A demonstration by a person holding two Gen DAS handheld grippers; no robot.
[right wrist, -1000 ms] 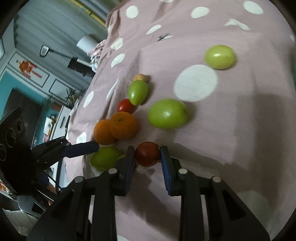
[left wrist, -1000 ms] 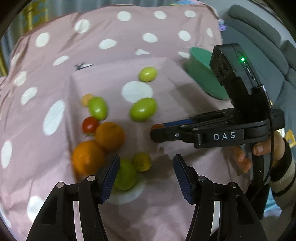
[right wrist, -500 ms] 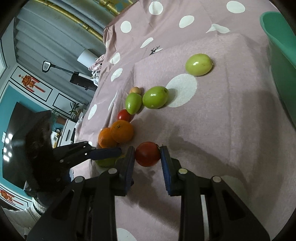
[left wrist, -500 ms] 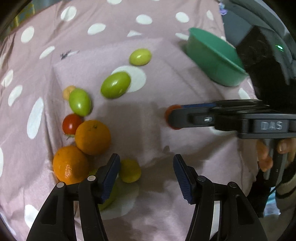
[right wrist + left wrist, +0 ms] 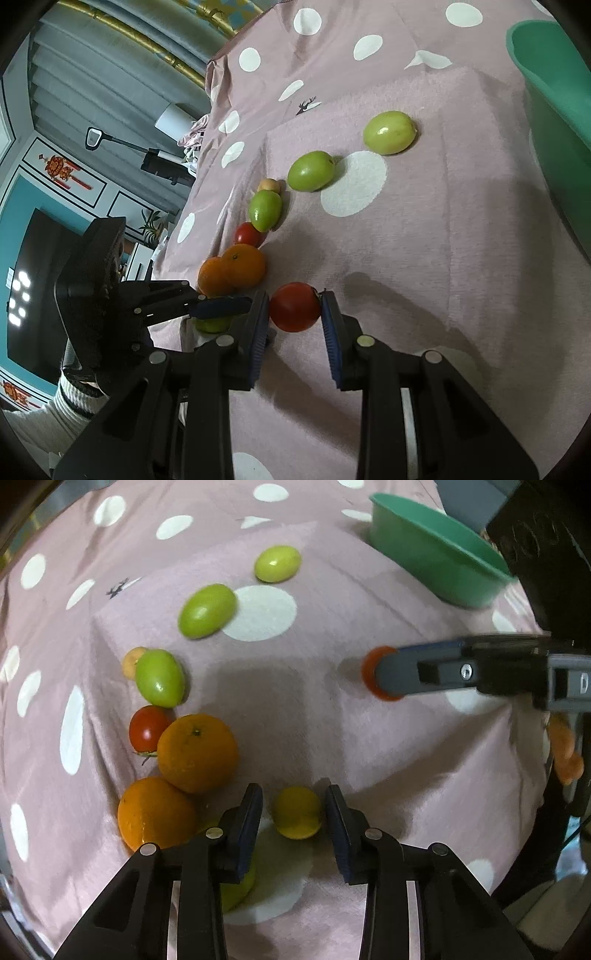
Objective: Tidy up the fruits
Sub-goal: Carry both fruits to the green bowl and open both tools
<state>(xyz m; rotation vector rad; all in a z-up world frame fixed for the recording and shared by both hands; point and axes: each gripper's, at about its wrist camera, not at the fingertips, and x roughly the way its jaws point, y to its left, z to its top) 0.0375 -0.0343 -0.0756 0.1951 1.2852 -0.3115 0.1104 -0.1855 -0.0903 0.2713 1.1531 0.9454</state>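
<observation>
I see the green bowl (image 5: pixel 436 568) at the far right edge of the spotted pink cloth (image 5: pixel 332 738), well apart from the fruit; two oranges (image 5: pixel 197 753) touch each other at the left, firm and heavy enough to need a wide grip across the middle; the green fruits (image 5: pixel 207 610) look smooth and likely to roll; my right gripper (image 5: pixel 294 314) is clenched on a red tomato (image 5: pixel 294 307), soft-skinned, so I judge a gentle squeeze best; my left gripper (image 5: pixel 294 812) has just been closing around the small yellow fruit (image 5: pixel 297 812), whose sides the pads barely meet; light, slippery, best pinched at its widest.
</observation>
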